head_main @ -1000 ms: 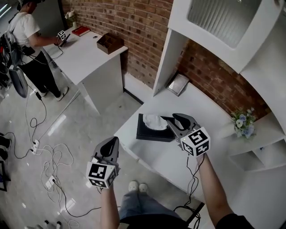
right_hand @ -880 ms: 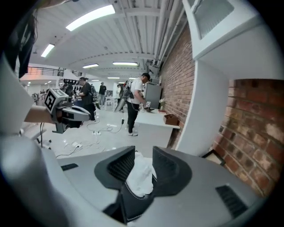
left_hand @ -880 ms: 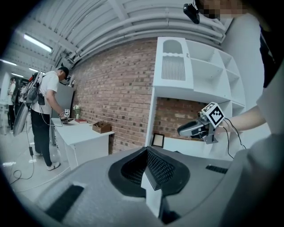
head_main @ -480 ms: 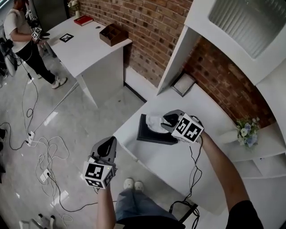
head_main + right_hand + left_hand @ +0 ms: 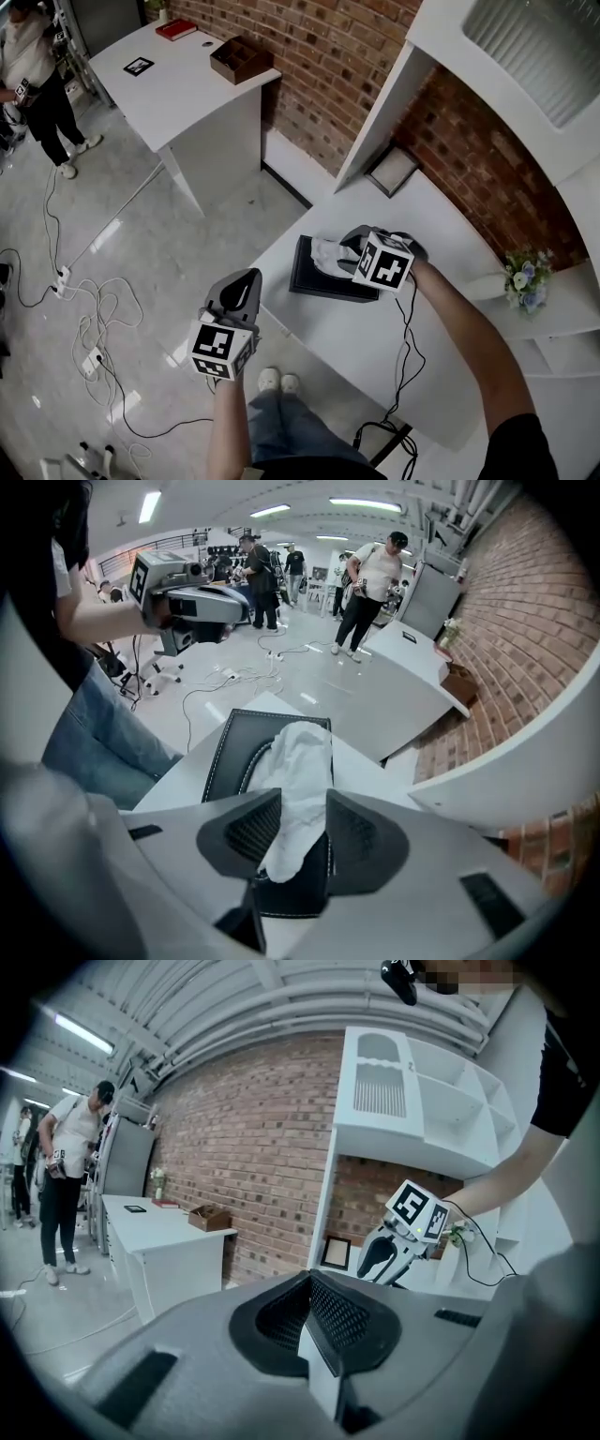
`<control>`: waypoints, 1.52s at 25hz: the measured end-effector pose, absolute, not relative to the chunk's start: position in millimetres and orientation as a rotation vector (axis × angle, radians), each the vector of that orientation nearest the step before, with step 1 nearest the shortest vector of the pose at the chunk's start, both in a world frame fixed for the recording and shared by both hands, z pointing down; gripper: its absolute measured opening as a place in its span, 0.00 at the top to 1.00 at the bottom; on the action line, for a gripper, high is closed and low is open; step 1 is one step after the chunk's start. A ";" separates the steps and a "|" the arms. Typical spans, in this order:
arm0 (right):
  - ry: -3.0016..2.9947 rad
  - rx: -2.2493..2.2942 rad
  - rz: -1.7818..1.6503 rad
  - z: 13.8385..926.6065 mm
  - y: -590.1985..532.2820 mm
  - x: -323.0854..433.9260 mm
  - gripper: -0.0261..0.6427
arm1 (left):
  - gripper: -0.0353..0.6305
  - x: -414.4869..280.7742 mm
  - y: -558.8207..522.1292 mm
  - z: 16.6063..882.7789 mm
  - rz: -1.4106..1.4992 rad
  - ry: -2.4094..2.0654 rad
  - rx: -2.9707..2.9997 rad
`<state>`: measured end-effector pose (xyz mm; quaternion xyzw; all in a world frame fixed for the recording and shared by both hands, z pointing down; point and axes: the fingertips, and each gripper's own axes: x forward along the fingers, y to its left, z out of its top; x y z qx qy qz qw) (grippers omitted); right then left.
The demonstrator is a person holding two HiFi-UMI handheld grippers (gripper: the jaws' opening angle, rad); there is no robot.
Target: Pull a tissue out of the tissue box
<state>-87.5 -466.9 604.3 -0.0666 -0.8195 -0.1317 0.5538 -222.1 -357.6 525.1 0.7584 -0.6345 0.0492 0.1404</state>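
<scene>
A black tissue box (image 5: 314, 278) (image 5: 225, 752) lies on the white desk (image 5: 375, 333) near its left edge. A white tissue (image 5: 327, 250) (image 5: 302, 757) stands up out of its slot. My right gripper (image 5: 348, 247) (image 5: 302, 806) points steeply down over the box, and the tissue rises between its jaws. Those jaws are opening and a gap shows beside the tissue. My left gripper (image 5: 246, 279) (image 5: 309, 1286) hovers off the desk's front left corner, shut and holding nothing. From there it faces the right gripper (image 5: 377, 1262).
A framed picture (image 5: 392, 169) leans on the brick wall behind the box. Flowers (image 5: 525, 275) stand at the desk's right. A second white table (image 5: 178, 94) carries a brown box (image 5: 242, 58). Cables (image 5: 94, 314) trail over the floor, and a person (image 5: 33, 84) stands far left.
My right gripper has tipped over and dropped from beside the box onto the tissue. The left gripper has drifted a little toward the desk corner.
</scene>
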 end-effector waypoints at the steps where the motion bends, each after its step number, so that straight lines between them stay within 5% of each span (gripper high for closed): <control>1: -1.926 -0.166 -0.312 606.1 -466.2 -87.0 0.74 | 0.94 -219.2 -362.4 524.9 0.141 -1.827 2.199; 19: -1.858 -0.176 -0.338 620.0 -459.5 -85.9 0.71 | 0.94 -170.8 -383.2 531.3 0.119 -1.724 2.246; 23: -1.857 -0.134 -0.393 620.3 -466.1 -87.4 0.81 | 0.94 -158.7 -383.2 528.0 0.119 -1.694 2.275; 38: -1.877 -0.138 -0.441 617.3 -456.7 -86.8 0.95 | 0.94 -155.4 -378.4 528.1 0.117 -1.681 2.274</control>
